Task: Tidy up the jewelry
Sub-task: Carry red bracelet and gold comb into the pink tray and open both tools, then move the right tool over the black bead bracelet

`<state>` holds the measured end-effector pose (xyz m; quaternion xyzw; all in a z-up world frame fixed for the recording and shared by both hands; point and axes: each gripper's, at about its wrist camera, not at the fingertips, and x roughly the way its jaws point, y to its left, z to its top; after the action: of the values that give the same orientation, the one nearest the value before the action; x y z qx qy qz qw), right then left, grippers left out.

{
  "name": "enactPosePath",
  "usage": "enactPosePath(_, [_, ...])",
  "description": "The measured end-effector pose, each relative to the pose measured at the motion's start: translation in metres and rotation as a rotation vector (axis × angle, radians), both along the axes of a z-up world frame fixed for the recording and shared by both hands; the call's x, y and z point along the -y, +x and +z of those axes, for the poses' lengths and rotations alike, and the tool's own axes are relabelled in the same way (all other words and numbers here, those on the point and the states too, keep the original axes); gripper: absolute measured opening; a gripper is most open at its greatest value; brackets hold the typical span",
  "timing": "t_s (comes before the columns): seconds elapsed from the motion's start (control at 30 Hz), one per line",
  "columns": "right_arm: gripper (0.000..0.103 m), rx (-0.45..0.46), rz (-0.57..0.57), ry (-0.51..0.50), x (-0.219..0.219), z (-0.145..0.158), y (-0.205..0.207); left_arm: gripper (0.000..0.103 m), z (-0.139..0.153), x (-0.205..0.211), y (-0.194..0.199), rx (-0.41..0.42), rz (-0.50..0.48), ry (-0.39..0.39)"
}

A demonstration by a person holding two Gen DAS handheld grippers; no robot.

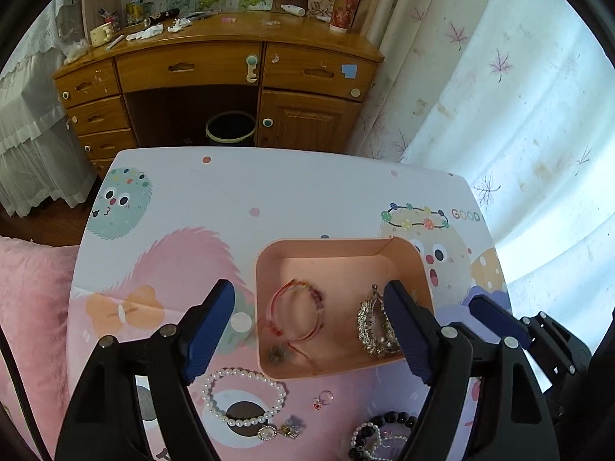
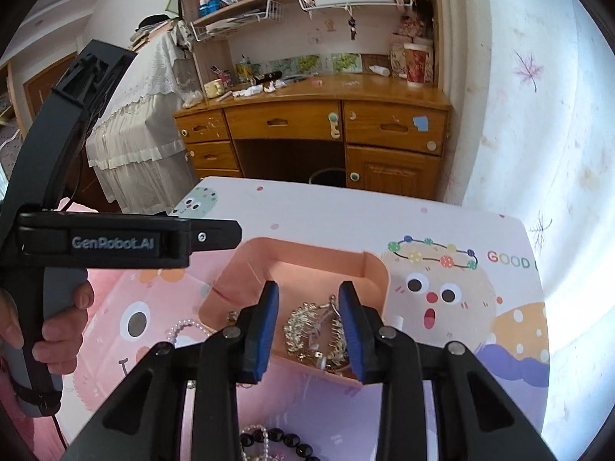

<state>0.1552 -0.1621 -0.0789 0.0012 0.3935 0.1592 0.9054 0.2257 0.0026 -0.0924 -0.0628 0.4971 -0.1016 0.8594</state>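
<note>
A pink box (image 1: 384, 247) stands on the cartoon-print table (image 1: 292, 192). Inside lie a red string bracelet (image 1: 296, 313) and a sparkly silver hair clip (image 1: 371, 326). My left gripper (image 1: 307, 326) is open and empty, hovering over the box's near left part. My right gripper (image 2: 309, 332) is open, its fingers either side of the silver hair clip (image 2: 313, 328) in the box (image 2: 246, 272), not touching it. On the table in front of the box lie a pearl bracelet (image 1: 244, 397), a small ring (image 1: 323, 398) and a black bead bracelet (image 1: 380, 432).
A wooden desk (image 1: 215, 65) with drawers and clutter stands beyond the table, a bin (image 1: 230, 128) under it. A curtain (image 1: 519, 96) hangs on the right. A pink cushion (image 1: 30, 307) lies to the left. The right gripper's tip (image 1: 496, 319) shows beside the box.
</note>
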Motion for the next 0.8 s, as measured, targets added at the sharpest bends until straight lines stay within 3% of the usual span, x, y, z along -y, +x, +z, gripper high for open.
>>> enactPosePath(0.37, [0.033, -0.105, -0.061, 0.08, 0.014, -0.009, -0.007, 0.08, -0.009, -0.019, -0.021, -0.026, 0.026, 0.039])
enactPosePath(0.63, [0.033, -0.313, -0.17, 0.263, 0.033, -0.04, -0.033, 0.081, -0.022, -0.044, -0.058, -0.057, -0.001, 0.066])
enactPosePath(0.8, [0.033, -0.451, -0.272, 0.397, 0.042, -0.063, -0.062, 0.081, -0.033, -0.055, -0.085, -0.08, -0.071, 0.093])
